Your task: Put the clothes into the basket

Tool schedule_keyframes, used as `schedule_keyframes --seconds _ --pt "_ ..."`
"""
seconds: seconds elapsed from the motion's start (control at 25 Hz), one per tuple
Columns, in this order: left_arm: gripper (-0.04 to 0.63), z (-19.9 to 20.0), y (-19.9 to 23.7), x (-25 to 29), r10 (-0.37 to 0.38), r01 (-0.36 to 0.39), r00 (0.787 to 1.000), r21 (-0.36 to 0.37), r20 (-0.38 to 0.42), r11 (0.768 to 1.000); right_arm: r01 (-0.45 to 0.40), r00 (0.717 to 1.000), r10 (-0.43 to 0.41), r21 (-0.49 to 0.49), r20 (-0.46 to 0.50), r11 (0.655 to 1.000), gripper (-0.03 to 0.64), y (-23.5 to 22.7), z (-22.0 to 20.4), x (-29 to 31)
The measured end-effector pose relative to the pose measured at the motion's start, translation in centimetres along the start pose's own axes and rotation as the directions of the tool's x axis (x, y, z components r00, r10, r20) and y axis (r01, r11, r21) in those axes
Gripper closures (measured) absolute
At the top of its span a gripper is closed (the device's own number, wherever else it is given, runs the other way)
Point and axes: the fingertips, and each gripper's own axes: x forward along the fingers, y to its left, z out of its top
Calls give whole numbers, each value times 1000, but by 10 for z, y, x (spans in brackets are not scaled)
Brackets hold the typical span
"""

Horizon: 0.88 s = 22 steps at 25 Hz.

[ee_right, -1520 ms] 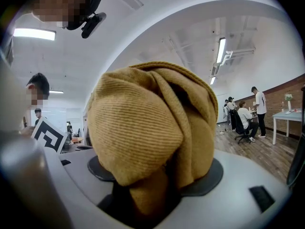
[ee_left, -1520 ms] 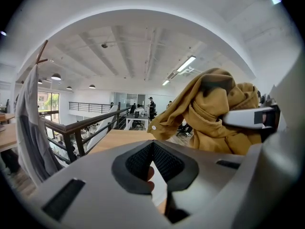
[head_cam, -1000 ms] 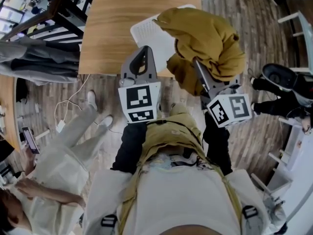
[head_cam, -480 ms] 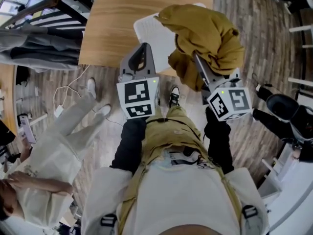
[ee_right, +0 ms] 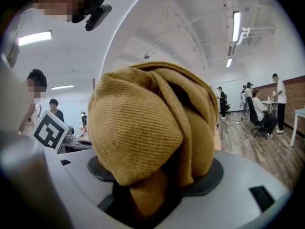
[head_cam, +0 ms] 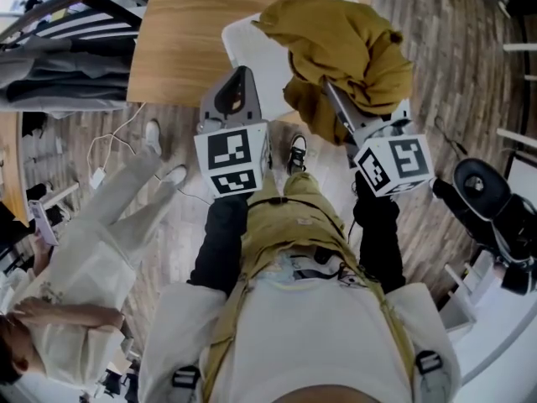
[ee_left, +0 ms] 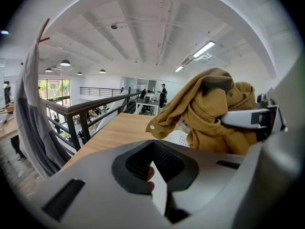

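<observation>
The mustard corduroy garment (head_cam: 344, 49) is held bunched, pinched by the right gripper (head_cam: 332, 92), over the white basket (head_cam: 256, 53) (apparently for dropping in), while the left gripper (head_cam: 241, 75) is kept aside, pressed together, empty.

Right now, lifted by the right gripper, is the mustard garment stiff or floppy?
Probably floppy: the mustard garment droops in folds around the right gripper. Its ribbed cloth likely resists slipping. Its hanging flap may snag the basket.
</observation>
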Motion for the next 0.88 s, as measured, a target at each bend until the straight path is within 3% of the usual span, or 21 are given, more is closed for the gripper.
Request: schedule_keyframes --seconds 0.32,0.52,0.72,0.88 --pt "595 -10 10 18 20 -20 999 -15 -36 1000 -136 988 120 -186 -96 973 270 -5 -4 34" --pt "595 -23 23 32 28 -30 997 -23 -75 999 -280 951 206 -358 -231 891 270 -1 -24 63" --pt "595 -34 24 40 29 -32 994 -24 -109 999 -393 902 265 -396 -340 830 270 -5 -47 77" --pt "595 -47 30 45 32 -36 990 -28 -135 999 -493 843 305 -412 -443 766 270 -8 -73 89"
